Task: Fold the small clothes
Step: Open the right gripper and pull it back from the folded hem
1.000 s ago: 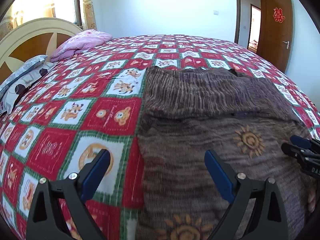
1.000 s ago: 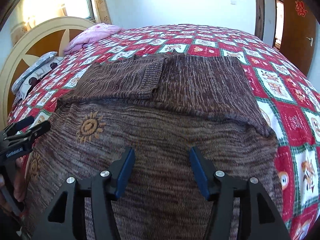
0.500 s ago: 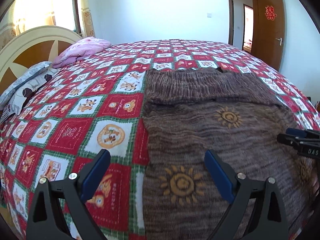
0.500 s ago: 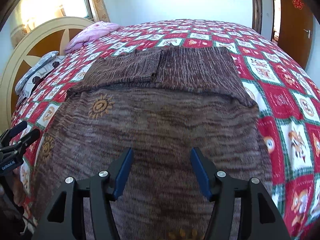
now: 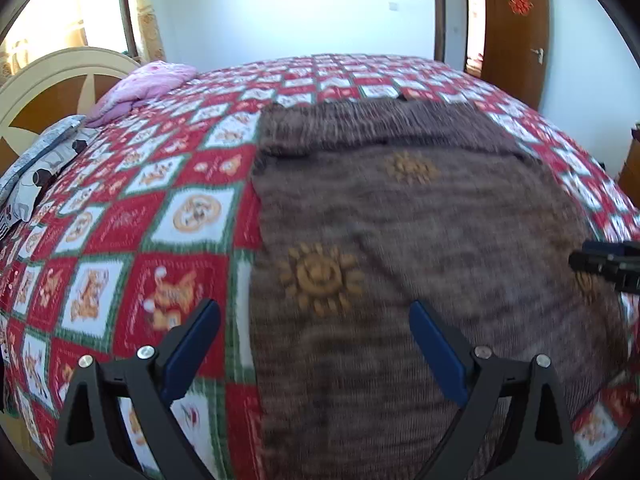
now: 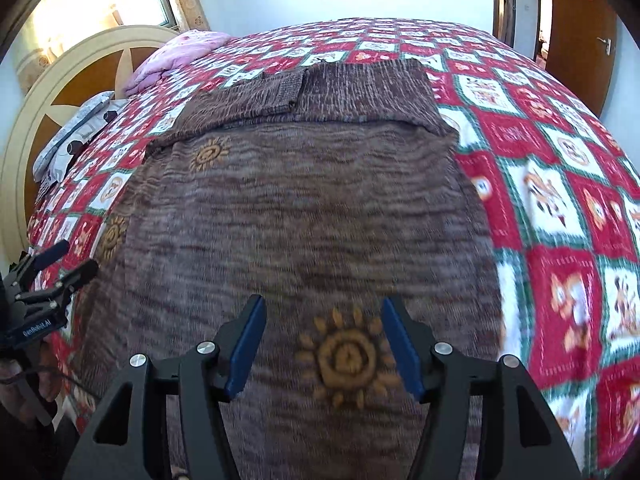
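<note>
A brown knit sweater [image 5: 420, 248] with yellow sun patterns lies flat on the bed; it also shows in the right wrist view [image 6: 304, 220], its sleeves folded across the far end. My left gripper [image 5: 314, 354] is open and empty above the sweater's near left edge. My right gripper [image 6: 324, 346] is open and empty above the near hem, over a sun motif [image 6: 348, 358]. Each gripper shows at the edge of the other's view: the right gripper [image 5: 608, 264], the left gripper [image 6: 52, 268].
The bed has a red, white and green patchwork quilt [image 5: 160, 216]. A pink blanket [image 5: 148, 88] and grey pillows [image 5: 36, 172] lie by the headboard [image 6: 72, 80] at left. A wooden door [image 5: 516, 28] stands open at the far right.
Both grippers have drawn back toward the near end of the sweater, so more of its lower part and hem shows. Both stay open and empty.
</note>
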